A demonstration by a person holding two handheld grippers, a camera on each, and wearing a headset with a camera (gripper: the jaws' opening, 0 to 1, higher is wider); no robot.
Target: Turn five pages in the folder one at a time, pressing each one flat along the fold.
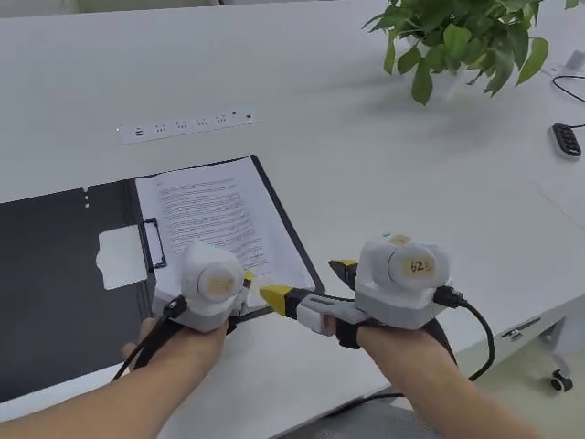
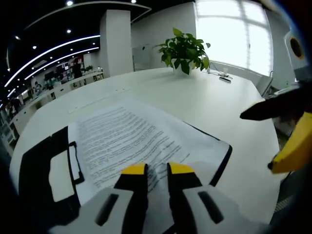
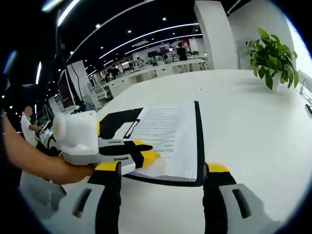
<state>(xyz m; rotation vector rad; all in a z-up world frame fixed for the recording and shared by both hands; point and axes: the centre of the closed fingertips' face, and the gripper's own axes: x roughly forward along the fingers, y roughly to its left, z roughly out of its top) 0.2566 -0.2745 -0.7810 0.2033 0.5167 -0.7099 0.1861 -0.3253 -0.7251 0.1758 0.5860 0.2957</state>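
The black folder (image 1: 55,293) lies open at the near left corner of the white table (image 1: 384,155). Its right half carries a printed page (image 1: 215,215). A clip (image 1: 154,242) along the fold holds a small white card (image 1: 123,256) against the left half.

The left gripper (image 1: 247,279) sits at the page's near edge. In its own view, the left gripper (image 2: 157,169) has its yellow-tipped jaws drawn almost together, with the page (image 2: 131,136) showing through the thin gap. I cannot tell whether they pinch the sheet.

The right gripper (image 1: 309,282) hangs just off the folder's near right corner. In the right gripper view, the right gripper (image 3: 162,168) has its jaws spread wide, holding nothing. Between them lie the page (image 3: 170,131) and the folder (image 3: 114,119), with the left gripper (image 3: 144,151) reaching in at the sheet's near corner. That view also takes in rows of desks and people far behind.

The left gripper view takes in the folder (image 2: 36,170), the clip (image 2: 73,161), bright windows and the right gripper (image 2: 280,131) at the side.

A potted plant (image 1: 457,37) stands at the far right of the table, well apart from the folder. A socket strip (image 1: 187,123) sits beyond the folder's far edge and a black remote (image 1: 567,139) lies at the right edge. A black cable (image 1: 475,329) loops from the right gripper over the near edge.
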